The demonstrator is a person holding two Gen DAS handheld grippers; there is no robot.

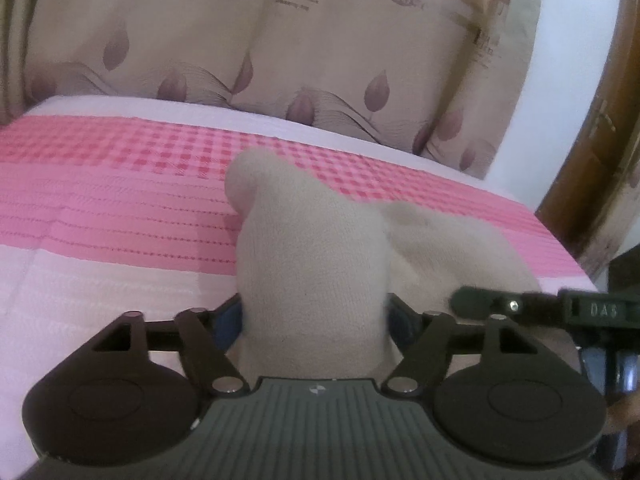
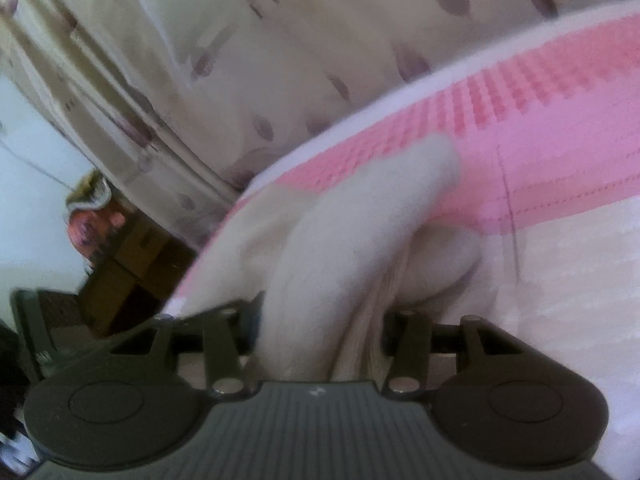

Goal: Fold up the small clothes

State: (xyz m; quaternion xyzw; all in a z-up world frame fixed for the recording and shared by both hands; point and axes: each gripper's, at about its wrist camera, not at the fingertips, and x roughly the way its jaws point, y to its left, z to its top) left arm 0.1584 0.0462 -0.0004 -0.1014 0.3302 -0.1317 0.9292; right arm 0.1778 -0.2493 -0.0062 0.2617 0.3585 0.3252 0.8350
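Left wrist view: a beige sock [image 1: 312,264] rises between the fingers of the left gripper [image 1: 314,316], which stands wide; whether its pads press the cloth I cannot tell. It hangs over a pink checked bedspread [image 1: 120,184]. Right wrist view: the right gripper [image 2: 320,328] pinches bunched sock cloth [image 2: 360,248] near the bed's edge.

- Both views: soft, even indoor light; no hard glare.
- Left wrist view: fairly sharp at centre; pink bedspread [image 1: 120,200] weave readable. Faint shadow on it left of the beige sock [image 1: 304,248].
- Left wrist view: curtain [image 1: 200,40] print smears toward upper right; door frame [image 1: 592,140] bows with fisheye.
- Right wrist view: motion blur throughout, horizon tilted; checks and curtain leaves streaked.
- Right wrist view: white wall [image 2: 28,160] at left washed out; dark furniture [image 2: 132,264] below it muddy.
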